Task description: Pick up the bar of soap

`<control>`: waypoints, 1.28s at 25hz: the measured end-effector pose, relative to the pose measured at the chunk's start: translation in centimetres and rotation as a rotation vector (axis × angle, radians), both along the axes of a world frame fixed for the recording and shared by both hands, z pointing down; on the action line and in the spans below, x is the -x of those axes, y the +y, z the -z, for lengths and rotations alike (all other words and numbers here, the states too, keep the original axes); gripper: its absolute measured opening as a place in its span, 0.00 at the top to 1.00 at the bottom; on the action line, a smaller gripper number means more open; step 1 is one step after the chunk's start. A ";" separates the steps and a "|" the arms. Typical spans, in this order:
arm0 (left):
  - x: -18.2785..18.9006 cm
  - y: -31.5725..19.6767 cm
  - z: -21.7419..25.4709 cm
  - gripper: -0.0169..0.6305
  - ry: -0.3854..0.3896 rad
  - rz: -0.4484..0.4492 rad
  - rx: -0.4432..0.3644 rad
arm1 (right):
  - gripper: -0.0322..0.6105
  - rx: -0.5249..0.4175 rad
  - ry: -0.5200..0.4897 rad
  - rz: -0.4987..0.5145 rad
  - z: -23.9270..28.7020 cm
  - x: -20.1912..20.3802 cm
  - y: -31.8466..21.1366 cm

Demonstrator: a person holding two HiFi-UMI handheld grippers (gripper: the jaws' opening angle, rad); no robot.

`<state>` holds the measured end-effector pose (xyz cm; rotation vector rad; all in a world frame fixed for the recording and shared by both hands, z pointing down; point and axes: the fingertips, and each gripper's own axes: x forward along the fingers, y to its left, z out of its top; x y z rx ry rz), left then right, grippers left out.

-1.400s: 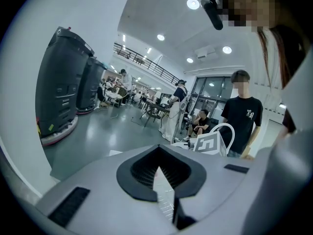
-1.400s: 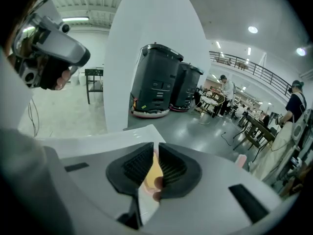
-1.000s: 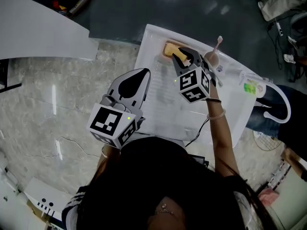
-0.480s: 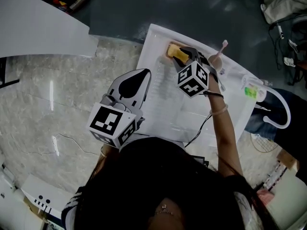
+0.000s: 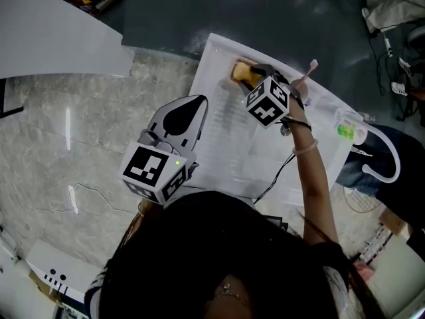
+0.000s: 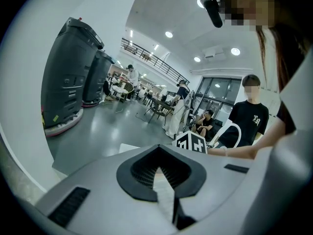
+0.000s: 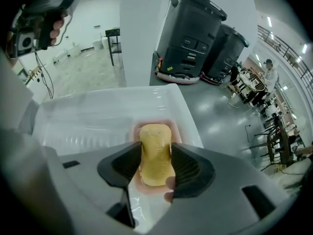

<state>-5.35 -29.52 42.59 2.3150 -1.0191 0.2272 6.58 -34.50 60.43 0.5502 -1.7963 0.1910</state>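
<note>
Bar of soap (image 7: pixel 155 151), yellow, lying in a pink dish (image 7: pixel 142 184) at the far end of a white tray (image 5: pixel 265 158); not yet gripped.
Right gripper (image 7: pixel 155 168): pointed steeply down over the dish, jaws just widened and standing apart, one on each long side of the bar, apparently not yet pressing on it. Left gripper (image 6: pixel 159 173): idle above the marble counter (image 5: pixel 80 145) beside the tray, jaws together on nothing. Risks, as judged: the pads sit near the bar's top, so a shallow squeeze on its rounded, likely slick sides could pop it out; closing lower could catch the dish rim and lift or tip the dish with it; an off-centre closure could skid the bar along the dish.
</note>
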 end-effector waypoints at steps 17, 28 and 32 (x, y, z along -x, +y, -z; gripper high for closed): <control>-0.1 0.0 -0.5 0.97 0.008 -0.009 0.021 | 0.68 0.131 0.047 -0.027 -1.2 -0.2 -0.5; -0.1 0.1 -0.2 0.97 0.011 -0.015 0.014 | 0.66 0.114 0.047 -0.073 -1.0 0.0 -0.9; 0.1 0.1 -0.2 0.97 0.007 -0.010 0.009 | 0.66 0.097 0.040 -0.095 -0.9 -0.2 -0.7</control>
